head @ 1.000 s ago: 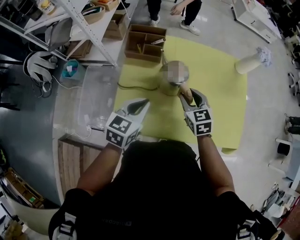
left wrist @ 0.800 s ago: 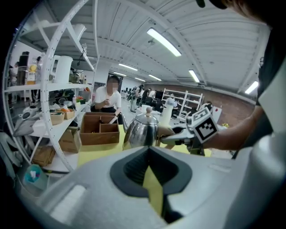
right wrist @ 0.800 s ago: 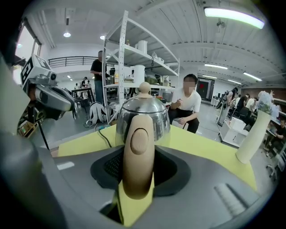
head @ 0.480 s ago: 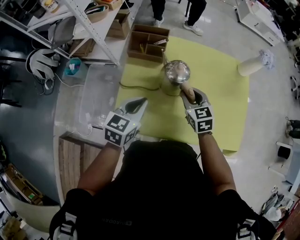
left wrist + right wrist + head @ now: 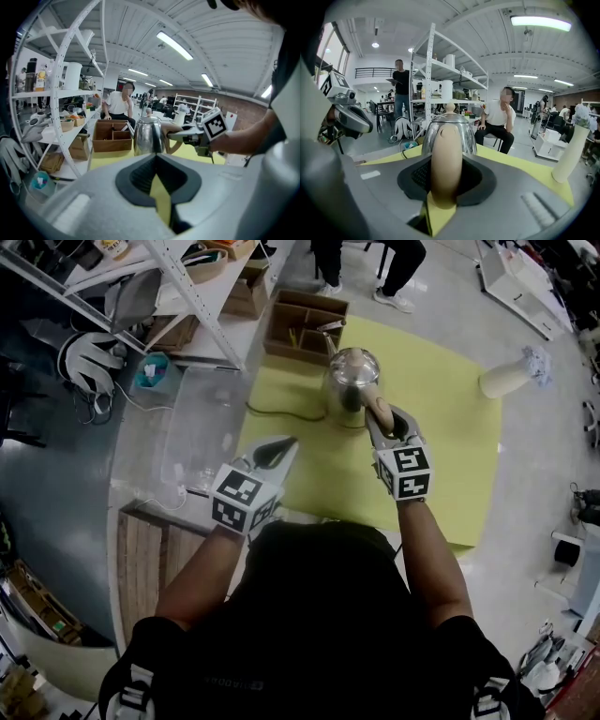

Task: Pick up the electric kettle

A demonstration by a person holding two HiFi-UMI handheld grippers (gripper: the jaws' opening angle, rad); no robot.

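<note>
Toward the yellow mat's far edge sits the electric kettle, polished steel, probably heavy and slippery. Its tan handle is the sensible hold. The right gripper's jaws have just been closing and now clamp that handle. The left gripper, over the mat's near edge, is closed and empty.

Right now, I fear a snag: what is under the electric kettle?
The yellow mat lies under the electric kettle, and a dark cord runs along it to the kettle's foot. The body covers its underside, so any base or gap is unseen.
</note>
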